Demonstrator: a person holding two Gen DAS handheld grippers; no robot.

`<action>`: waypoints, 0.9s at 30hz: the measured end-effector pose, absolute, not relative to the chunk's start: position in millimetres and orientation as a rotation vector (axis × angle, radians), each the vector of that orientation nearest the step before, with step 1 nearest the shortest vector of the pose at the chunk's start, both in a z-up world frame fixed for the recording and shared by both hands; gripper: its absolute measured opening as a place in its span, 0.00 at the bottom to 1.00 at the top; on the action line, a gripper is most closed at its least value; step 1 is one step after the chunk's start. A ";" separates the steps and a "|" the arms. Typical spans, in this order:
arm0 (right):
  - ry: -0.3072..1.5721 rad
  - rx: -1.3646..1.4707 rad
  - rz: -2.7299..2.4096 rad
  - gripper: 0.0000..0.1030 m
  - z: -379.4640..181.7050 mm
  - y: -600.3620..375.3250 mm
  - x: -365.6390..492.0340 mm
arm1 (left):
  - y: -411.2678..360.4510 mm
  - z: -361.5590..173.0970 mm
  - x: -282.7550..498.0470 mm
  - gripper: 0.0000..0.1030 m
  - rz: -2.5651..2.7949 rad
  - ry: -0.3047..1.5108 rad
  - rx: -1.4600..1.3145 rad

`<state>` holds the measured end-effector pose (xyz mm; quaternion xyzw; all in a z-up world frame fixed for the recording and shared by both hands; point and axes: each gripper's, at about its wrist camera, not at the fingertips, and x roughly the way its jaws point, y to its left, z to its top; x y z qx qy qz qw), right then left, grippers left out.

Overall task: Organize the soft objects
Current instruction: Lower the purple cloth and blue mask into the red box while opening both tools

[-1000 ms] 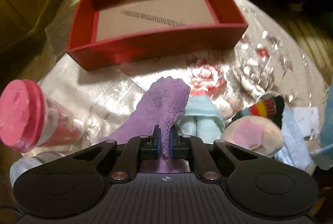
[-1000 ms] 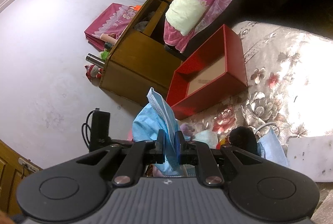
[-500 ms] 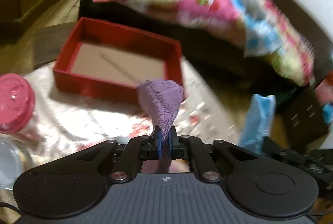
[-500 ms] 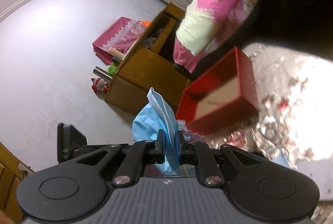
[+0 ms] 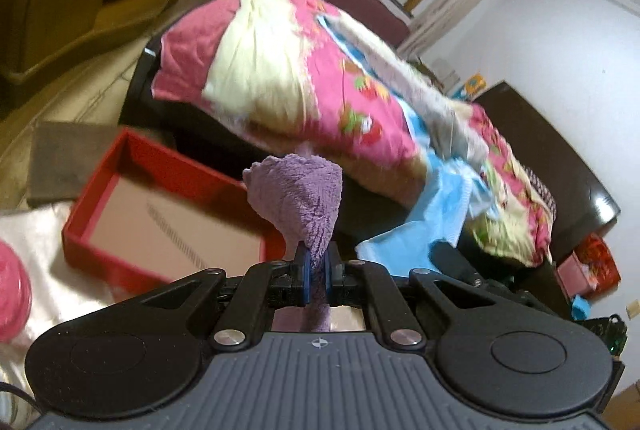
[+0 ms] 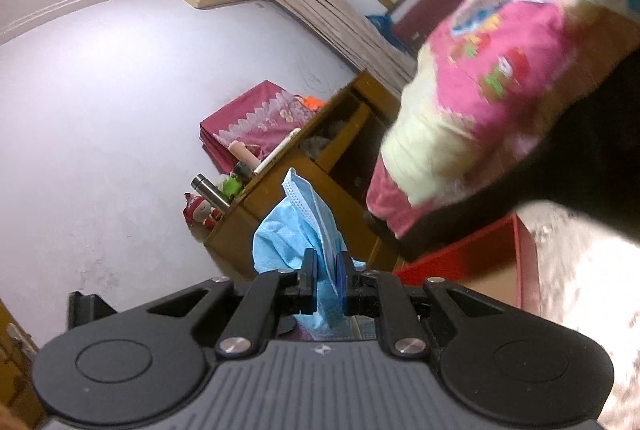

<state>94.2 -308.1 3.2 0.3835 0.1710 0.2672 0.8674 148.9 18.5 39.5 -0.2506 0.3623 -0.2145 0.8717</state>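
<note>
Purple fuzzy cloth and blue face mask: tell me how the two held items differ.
The purple fuzzy cloth is thick and plush; the blue face mask is thin, with a pleated, stitched edge. The cloth bunches into a rounded lump above the left gripper; the mask stands up in a flat, folded peak above the right gripper. Both are soft, pinched between shut jaws and lifted near the red box.

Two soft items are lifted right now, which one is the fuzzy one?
The purple fleece sock, pinched in the left gripper above the red box. The other, in the right gripper, is a smooth, pleated blue face mask.
</note>
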 end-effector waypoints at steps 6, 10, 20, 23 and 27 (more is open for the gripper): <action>0.364 0.746 0.527 0.00 0.9 -291.3 134.9 | 17.6 35.2 177.7 0.02 -0.359 0.728 -0.495; 0.400 0.692 0.493 0.00 -10.6 -282.0 166.7 | 15.2 21.5 201.6 0.02 -0.289 0.737 -0.465; 0.572 0.575 0.442 0.00 -62.5 -262.8 231.5 | 8.8 -34.7 242.9 0.10 -0.196 0.849 -0.405; 0.611 0.540 0.423 0.00 -76.7 -254.7 242.8 | 11.0 -45.8 247.5 0.28 -0.163 0.873 -0.394; 0.648 0.509 0.413 0.00 -86.1 -250.0 248.1 | 14.1 -48.1 246.6 0.49 -0.140 0.878 -0.384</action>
